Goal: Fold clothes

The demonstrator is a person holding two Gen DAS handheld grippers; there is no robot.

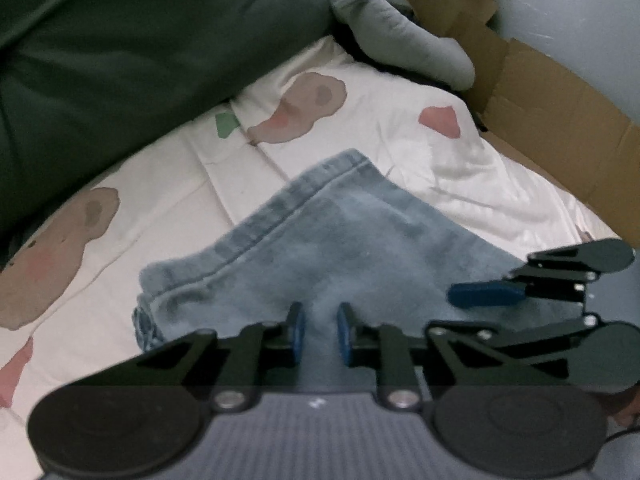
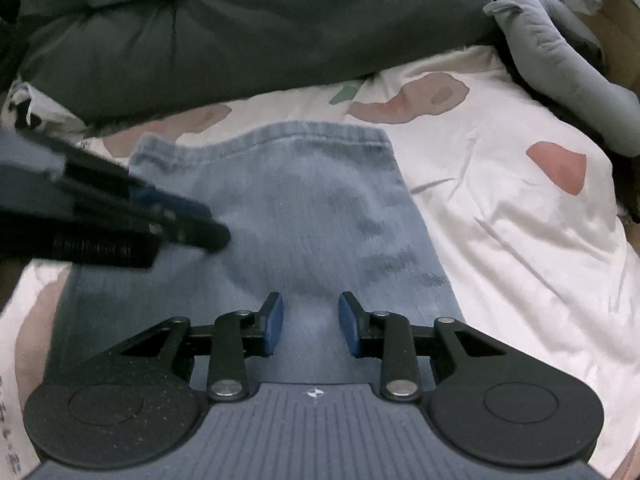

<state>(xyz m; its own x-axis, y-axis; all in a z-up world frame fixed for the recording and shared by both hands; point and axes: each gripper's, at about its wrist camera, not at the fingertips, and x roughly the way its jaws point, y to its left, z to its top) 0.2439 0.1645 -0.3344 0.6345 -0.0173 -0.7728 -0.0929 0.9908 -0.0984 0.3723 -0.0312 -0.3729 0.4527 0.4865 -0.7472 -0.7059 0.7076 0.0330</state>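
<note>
The left gripper (image 1: 321, 330) had a narrow gap and the right gripper (image 2: 311, 328) a wider one, both over the jeans (image 2: 304, 220) on the sheet (image 2: 500, 220); whether they pinched cloth was hidden. A dark blanket (image 2: 240, 28) lay behind, cut off

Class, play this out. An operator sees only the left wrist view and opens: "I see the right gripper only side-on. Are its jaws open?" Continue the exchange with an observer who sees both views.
Observer: Yes. The right gripper has its jaws apart over the flat jeans, with nothing pinched.
Operator: Is anything lying left of the jeans, outside my view?
Observer: A black-and-white cloth peeks out from under the dark quilt at the far left.
Operator: Is the jeans' right side clear?
Observer: Only bare sheet lies along it.
</note>
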